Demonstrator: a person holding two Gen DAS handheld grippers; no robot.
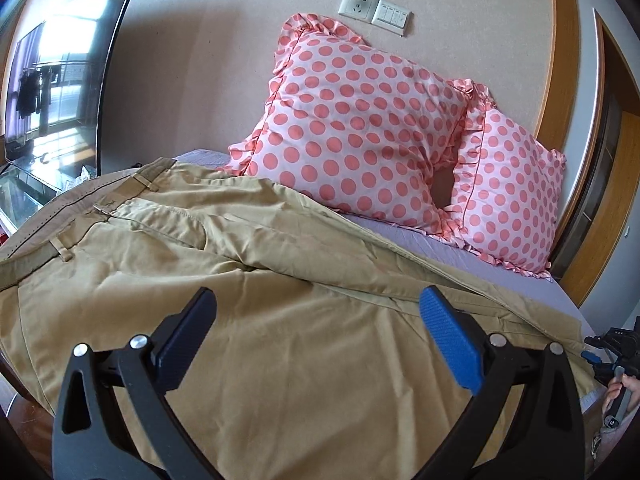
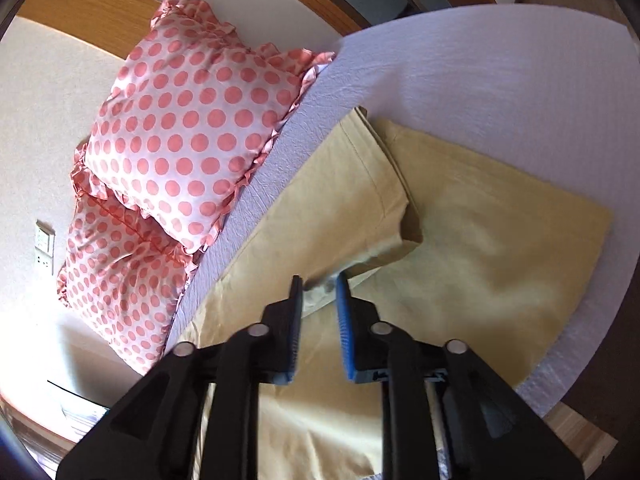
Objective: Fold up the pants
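Tan khaki pants (image 1: 248, 264) lie spread on a bed with a lilac sheet (image 1: 492, 268), the waistband and belt loops at the left. My left gripper (image 1: 316, 308) is open and empty just above the seat area. In the right wrist view the pant legs (image 2: 472, 216) lie across the sheet (image 2: 480, 64), one leg end folded over the other. My right gripper (image 2: 320, 284) has its jaws narrowly apart around a raised fold of the fabric edge. The right gripper also shows at the far right of the left wrist view (image 1: 612, 356).
Two pink polka-dot pillows (image 1: 360, 120) lean on the wall behind the pants; they also show in the right wrist view (image 2: 188, 132). A wall socket and switch (image 1: 374, 10) are above them. A flat TV (image 1: 60, 76) stands at the left. A wooden headboard frame (image 1: 560, 60) is at the right.
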